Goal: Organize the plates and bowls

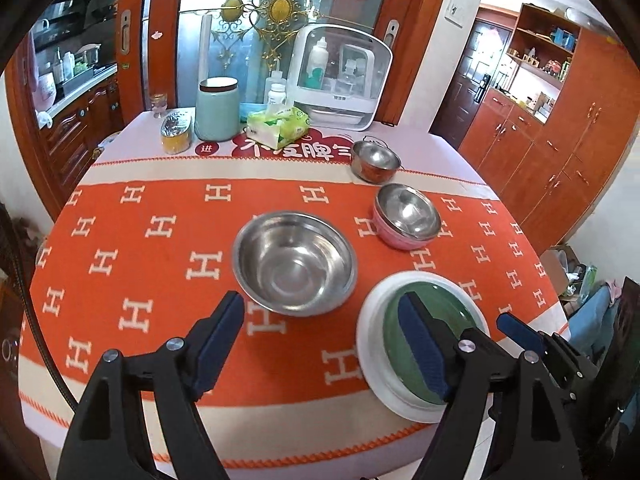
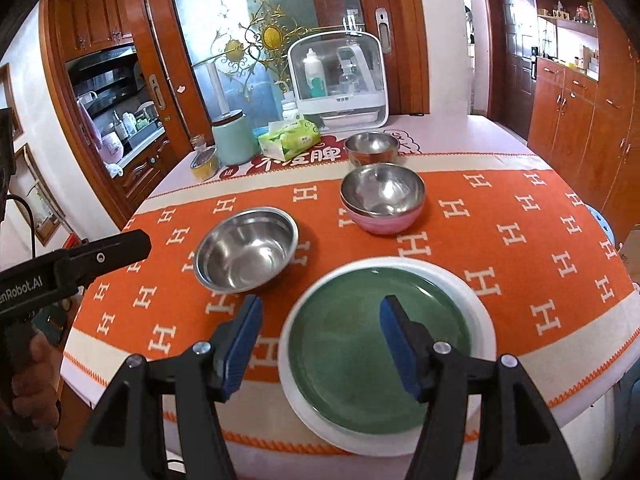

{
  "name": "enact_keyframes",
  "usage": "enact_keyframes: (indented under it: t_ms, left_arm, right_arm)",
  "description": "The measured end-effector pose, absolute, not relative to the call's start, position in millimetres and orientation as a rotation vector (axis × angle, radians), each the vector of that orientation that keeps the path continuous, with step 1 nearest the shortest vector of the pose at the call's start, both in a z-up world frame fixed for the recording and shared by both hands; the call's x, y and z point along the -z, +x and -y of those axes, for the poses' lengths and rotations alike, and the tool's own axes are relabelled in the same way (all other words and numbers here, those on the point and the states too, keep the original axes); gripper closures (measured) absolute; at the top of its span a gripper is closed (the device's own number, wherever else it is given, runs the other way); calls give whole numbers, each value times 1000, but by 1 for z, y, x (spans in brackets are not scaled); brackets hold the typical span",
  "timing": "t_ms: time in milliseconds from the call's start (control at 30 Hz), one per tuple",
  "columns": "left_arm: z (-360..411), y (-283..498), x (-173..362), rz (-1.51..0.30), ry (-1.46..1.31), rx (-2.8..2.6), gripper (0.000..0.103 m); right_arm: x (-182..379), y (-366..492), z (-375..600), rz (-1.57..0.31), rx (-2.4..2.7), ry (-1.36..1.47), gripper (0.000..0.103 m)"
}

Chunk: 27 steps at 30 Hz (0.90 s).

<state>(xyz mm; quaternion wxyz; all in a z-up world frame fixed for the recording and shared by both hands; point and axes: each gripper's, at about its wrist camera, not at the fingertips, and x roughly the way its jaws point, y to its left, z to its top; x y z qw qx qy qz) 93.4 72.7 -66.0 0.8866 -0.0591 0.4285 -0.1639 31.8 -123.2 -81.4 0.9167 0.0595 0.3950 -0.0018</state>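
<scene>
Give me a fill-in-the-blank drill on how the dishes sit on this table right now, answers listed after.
1. The green plate lies on top of a ____ plate.
2. The steel bowl behind the plates is nested in a ____ bowl.
3. The large steel bowl stands alone and holds ____.
4. Both the left gripper and the right gripper hold ____.

Missing words: white; pink; nothing; nothing
</scene>
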Motion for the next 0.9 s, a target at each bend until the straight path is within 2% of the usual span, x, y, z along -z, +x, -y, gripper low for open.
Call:
enact_keyframes:
  t_ms: [200,300,633,900]
  left_arm:
    - [-89,117,67,-897,-90,379,22]
    - [-94,129,69,-907,-49,399,16]
    - [-103,168,101,-1005,32,471,15]
    - [-104,197,138,-1103,-16,545,15]
  right_arm:
    - [83,48,104,-792,37,142,41]
    - [87,57,96,-788,56,160,41]
    - [117,78,76,-816,140,251,41]
    - [137,88,68,-810,190,290,41]
